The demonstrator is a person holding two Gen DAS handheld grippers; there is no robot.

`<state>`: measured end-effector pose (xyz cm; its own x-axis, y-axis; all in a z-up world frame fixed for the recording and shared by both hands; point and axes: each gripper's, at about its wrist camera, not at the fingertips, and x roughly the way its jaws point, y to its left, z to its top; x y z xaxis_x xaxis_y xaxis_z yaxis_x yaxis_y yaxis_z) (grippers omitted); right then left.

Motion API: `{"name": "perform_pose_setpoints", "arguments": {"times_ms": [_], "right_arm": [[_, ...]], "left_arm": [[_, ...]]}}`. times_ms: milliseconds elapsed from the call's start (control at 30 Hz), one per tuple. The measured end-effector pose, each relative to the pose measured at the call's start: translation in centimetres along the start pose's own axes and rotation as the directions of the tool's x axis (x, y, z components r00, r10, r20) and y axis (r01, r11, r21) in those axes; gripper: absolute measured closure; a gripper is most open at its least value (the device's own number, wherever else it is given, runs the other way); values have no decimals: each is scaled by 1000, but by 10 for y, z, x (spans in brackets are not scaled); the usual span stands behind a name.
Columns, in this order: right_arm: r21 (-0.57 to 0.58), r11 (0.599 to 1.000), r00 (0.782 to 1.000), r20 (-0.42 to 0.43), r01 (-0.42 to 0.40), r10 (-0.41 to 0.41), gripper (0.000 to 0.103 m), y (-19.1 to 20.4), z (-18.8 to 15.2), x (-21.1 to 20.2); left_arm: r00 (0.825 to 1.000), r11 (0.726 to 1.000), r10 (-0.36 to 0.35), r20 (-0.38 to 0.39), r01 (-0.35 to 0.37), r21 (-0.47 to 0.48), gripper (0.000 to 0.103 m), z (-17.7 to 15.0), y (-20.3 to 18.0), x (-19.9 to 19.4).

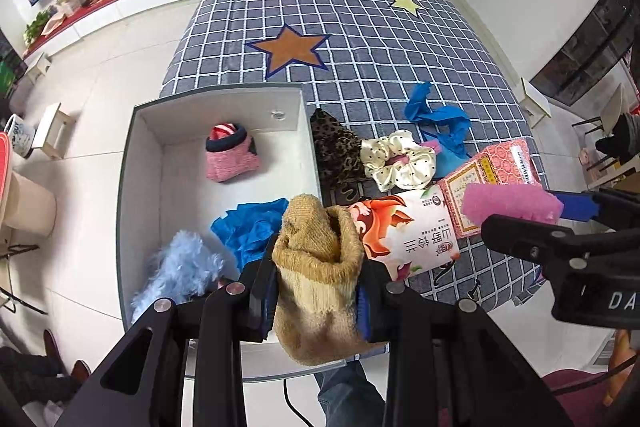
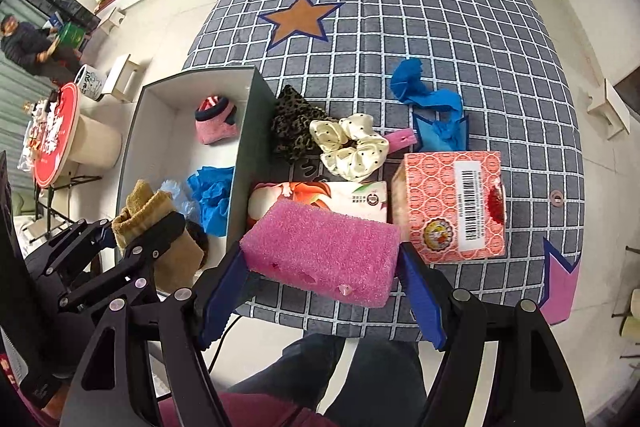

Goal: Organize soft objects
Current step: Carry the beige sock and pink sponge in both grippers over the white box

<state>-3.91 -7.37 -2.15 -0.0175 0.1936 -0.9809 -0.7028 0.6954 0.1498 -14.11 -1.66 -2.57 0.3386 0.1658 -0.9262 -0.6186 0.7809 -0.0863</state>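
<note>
Left tool: the left tool (image 1: 316, 291) is seen clamped on a tan ribbed knit sock (image 1: 316, 267), which is held above the near end of the open white cardboard box (image 1: 140, 167).
Right tool: the right tool (image 2: 324, 267) is seen closed on a pink rectangular foam sponge (image 2: 320, 247), gripped across its short ends and carried above the near edge of the surface (image 2: 440, 27), which is covered in a grey checked cloth.
Key relation: the box lies to the left of both tools; the sock is already over it, while the sponge is held just right of the box's right wall, its long axis running crosswise between the pads. The left hand is judged the nearer.
Already boxed: a pink knitted sock (image 1: 232, 155), a crumpled blue plastic item (image 1: 248, 231) and a pale blue fluffy piece (image 1: 180, 267).
Left on the surface: a leopard-print cloth (image 2: 292, 131), a cream dotted satin scrunchie (image 2: 352, 147), a second crumpled blue plastic item (image 2: 432, 111), a printed tissue pack (image 2: 332, 199) and a pink patterned carton (image 2: 452, 203).
</note>
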Motion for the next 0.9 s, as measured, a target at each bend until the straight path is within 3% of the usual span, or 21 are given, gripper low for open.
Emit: {"name": "perform_pose_setpoints", "arguments": {"times_ms": [900], "right_arm": [[-49, 999, 1000, -13, -2, 1, 27, 29, -2, 7]], "left_arm": [[1000, 998, 16, -1, -16, -60, 69, -15, 26, -2]]}}
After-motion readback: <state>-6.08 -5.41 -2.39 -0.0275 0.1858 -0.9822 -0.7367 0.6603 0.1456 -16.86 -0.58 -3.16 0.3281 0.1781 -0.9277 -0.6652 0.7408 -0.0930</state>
